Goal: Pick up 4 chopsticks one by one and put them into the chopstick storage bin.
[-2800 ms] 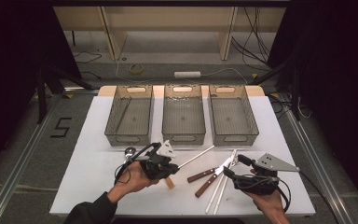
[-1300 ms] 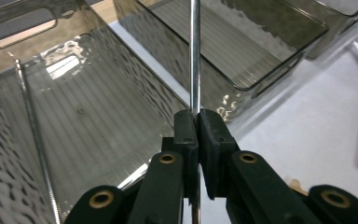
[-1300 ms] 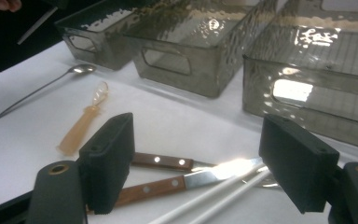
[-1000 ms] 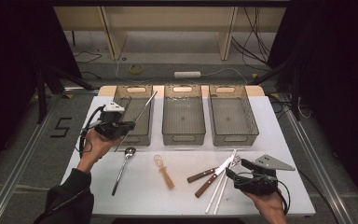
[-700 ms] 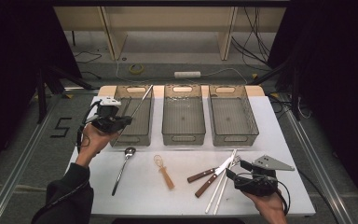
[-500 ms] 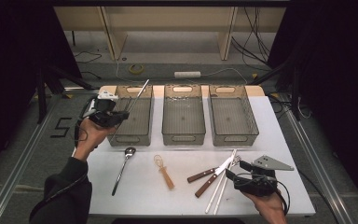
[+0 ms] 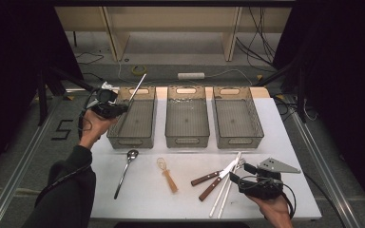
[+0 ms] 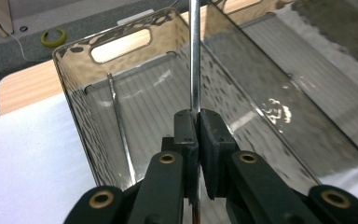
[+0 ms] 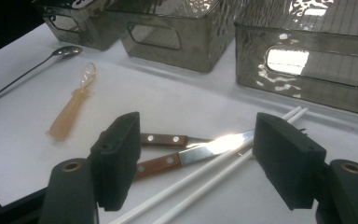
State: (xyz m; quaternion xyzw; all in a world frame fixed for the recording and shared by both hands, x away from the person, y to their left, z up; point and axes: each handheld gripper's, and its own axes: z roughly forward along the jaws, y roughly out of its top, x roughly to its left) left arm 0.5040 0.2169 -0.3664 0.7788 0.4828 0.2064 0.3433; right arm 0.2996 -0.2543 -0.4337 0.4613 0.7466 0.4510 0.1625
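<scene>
At a white-topped table (image 7: 285,123), the left gripper (image 8: 196,135) is clamped on a thin metal rod (image 8: 195,56), held above the leftmost of three smoky plastic bins (image 7: 134,118). In the high view that gripper (image 7: 119,108) sits at about 10 o'clock from the table's middle, over the bin's left rim, and the rod (image 7: 138,88) slants up toward 1 o'clock past the bin's far end. The left gripper view shows a second thin rod (image 8: 120,135) already lying on the bin's ribbed floor.

The right gripper (image 9: 198,154) hovers with its jaws spread wide and nothing pinched between them, low at 5 o'clock on the table (image 7: 235,179); its jaws have just been opening a touch. Beneath and ahead of it lie two wooden-handled knives (image 9: 168,163) and a pair of white chopsticks (image 9: 205,184), crossing one another. Off at 9 o'clock from these rest a small amber whisk (image 7: 166,173) and a steel spoon (image 7: 125,171), well apart from the cluster. The middle bin (image 7: 186,116) and right bin (image 7: 237,116) stand alongside.
</scene>
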